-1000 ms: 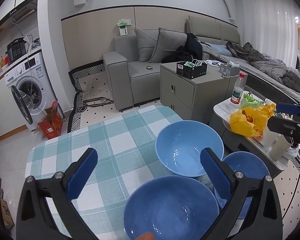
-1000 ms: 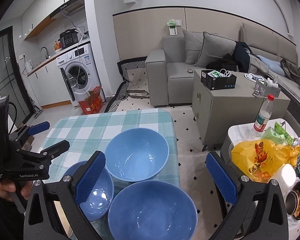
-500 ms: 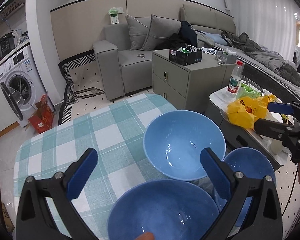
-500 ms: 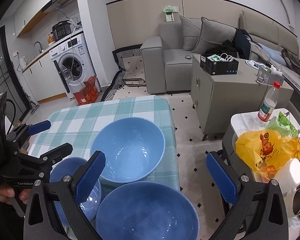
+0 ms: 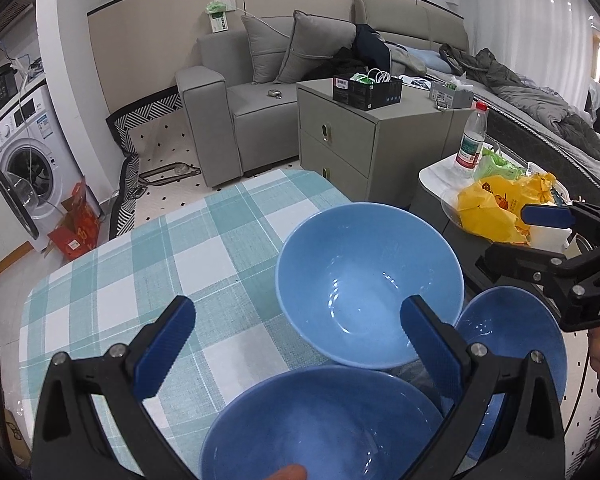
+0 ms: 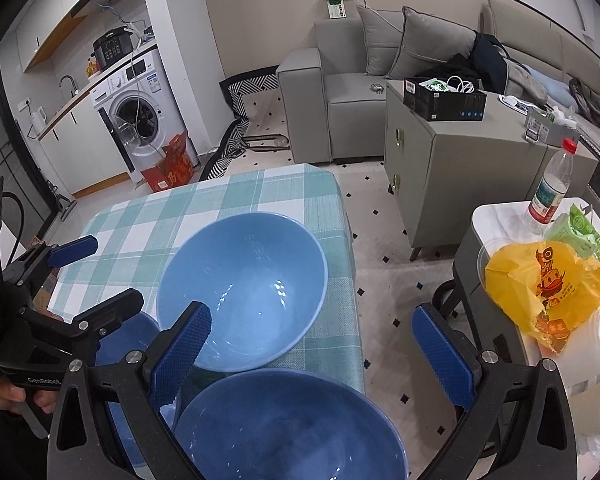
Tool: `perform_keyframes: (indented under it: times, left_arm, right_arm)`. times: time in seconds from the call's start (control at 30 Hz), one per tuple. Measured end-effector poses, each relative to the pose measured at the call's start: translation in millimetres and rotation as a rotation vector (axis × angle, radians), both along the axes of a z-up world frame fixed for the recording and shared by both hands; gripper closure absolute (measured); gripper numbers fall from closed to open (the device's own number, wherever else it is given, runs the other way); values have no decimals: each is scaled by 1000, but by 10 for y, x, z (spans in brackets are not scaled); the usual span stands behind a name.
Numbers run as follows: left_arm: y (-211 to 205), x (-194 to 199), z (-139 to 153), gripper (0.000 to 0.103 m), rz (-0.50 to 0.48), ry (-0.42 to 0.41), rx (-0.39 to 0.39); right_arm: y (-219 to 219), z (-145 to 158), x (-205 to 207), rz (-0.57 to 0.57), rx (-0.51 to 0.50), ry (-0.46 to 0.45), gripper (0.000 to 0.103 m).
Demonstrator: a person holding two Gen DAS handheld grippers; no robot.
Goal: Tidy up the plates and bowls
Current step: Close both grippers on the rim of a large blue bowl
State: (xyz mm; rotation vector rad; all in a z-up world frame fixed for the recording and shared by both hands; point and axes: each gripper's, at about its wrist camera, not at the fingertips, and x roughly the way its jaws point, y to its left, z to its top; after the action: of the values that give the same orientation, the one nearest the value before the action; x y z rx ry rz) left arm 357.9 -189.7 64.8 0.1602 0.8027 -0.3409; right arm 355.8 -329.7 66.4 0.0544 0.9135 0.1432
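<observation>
Three blue bowls sit close together on a table with a green-and-white checked cloth [image 5: 148, 264]. In the left wrist view the far bowl [image 5: 370, 280] lies ahead, a near bowl [image 5: 324, 424] lies under my open, empty left gripper [image 5: 296, 348], and a third bowl [image 5: 512, 344] is at the right. In the right wrist view the far bowl [image 6: 244, 288] is ahead, another bowl [image 6: 288, 428] lies below my open, empty right gripper [image 6: 320, 348], and the third bowl [image 6: 128, 344] is partly hidden behind the left gripper [image 6: 100, 276].
A side table [image 6: 500, 220] at the right holds a yellow bag [image 6: 540, 284], a water bottle [image 6: 548, 188] and cups. A grey cabinet [image 6: 440, 160] and sofa [image 6: 340, 96] stand beyond the table. A washing machine [image 6: 140, 116] is at the far left.
Both grippers have moved forward and lower toward the bowls, so the bowls look larger and nearer. Both stay open. The bowls have not moved.
</observation>
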Motion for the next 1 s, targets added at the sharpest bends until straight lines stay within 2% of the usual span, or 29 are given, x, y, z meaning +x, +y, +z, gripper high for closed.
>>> perform_keyframes:
  times: [0.2,0.4,0.5,0.7,0.73,0.83,0.9,0.93,1.0]
  left_arm:
    - [-46,101,-98,2,-14,58,-12]
    - [-109,149,-177,5,-23,77,16]
    - [-114,172,-223,7,-21,85,26]
    - [-90,250,-307,17,-14,109,31]
    - [-80,265,-321,22,-12,116,30]
    - [-59,293,-358,23,-10,126,27]
    - [-51,308,-382,30,-11,133,25]
    - [-50,322,-397,39,-11,142,25]
    - [-34,355,-438,41,-5,161,17]
  right_arm:
    - [-27,-143,114,-6,14,40,1]
    - [-91,-267,203,-23,22,76,1]
    - [-117,-304,223,-23,39,86,6]
    - [-128,-424,315,-20,53,126,17]
    - [-133,-443,332,-20,59,134,20]
    - [-127,-499,368,-21,64,149,24]
    - [-115,-538,393,-17,73,161,28]
    - [-107,-553,400,-14,75,166,30]
    - [-81,-583,416,-12,72,174,32]
